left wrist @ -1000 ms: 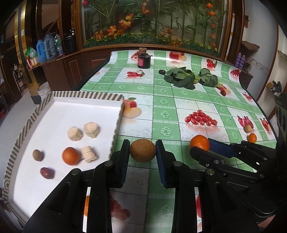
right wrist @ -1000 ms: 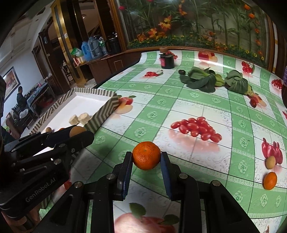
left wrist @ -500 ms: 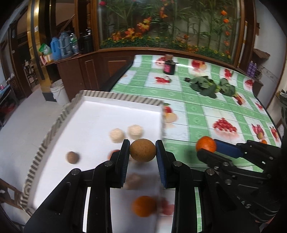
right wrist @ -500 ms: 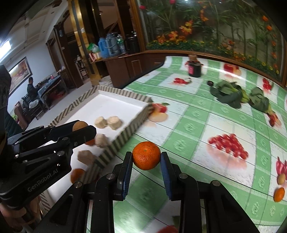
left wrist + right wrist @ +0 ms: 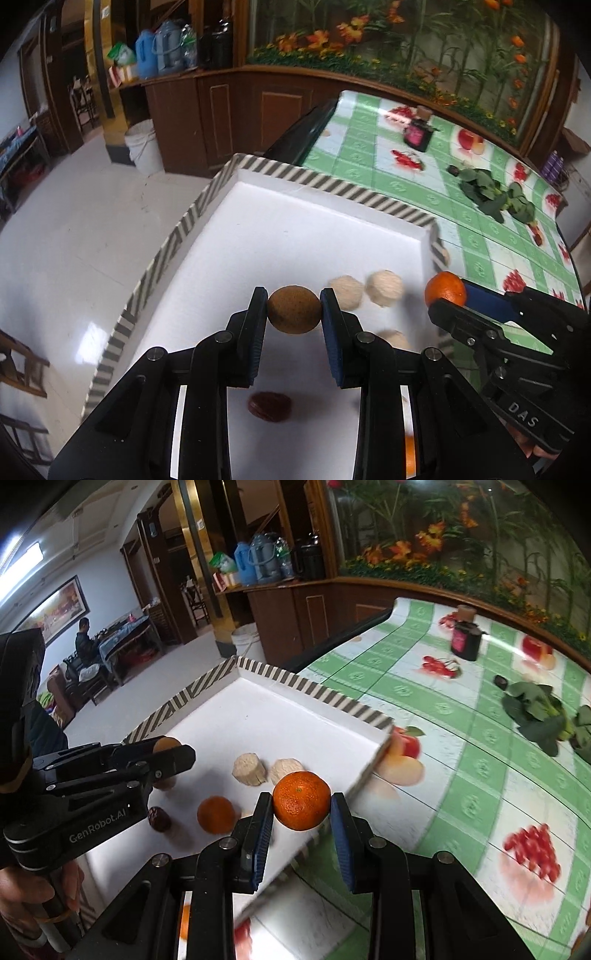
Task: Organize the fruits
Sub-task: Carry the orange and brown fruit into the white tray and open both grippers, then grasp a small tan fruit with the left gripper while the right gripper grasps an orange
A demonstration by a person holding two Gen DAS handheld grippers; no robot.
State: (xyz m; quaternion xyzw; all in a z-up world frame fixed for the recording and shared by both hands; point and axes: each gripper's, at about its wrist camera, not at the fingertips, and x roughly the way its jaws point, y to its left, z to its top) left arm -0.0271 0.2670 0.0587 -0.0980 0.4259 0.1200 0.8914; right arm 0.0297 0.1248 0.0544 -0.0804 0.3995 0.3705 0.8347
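Orange and brown, one fruit in each hand! The left gripper (image 5: 294, 311) has its jaws clamped on a round brown fruit (image 5: 293, 309), hanging over the white floor of the striped tray (image 5: 334, 185). The right gripper (image 5: 301, 810) has its jaws pressed tight on a tangerine (image 5: 301, 805), poised over the tray's near edge, just about where the striped wall (image 5: 334, 698) gives way to the green checked worktop (image 5: 465, 775).

Take stock of the tray. Already lying inside: a second orange fruit (image 5: 215, 814), a dark red date-like fruit (image 5: 269, 405), and pale, stubby cut pieces (image 5: 249, 769) sitting side by side near the middle. The right wrist view also shows something small and brownish partly hidden behind the left gripper's fingers; hard to say what it is.

So where does the job stand? By my reckoning, well under way but not finished. Several pieces are collected, two more are in the air above the tray and not yet set down. Both look ready for release onto the open white floor, which has plenty of bare room toward the far corner.

What's left out on the worktop? Leafy greens (image 5: 539, 712) and a small dark bottle (image 5: 466, 638) sit well apart from the tray, and whether they count as part of the sorting I can't judge. Much of the red on the cloth is printed pattern, so any loose fruit still out there is tough to pick out from these views.
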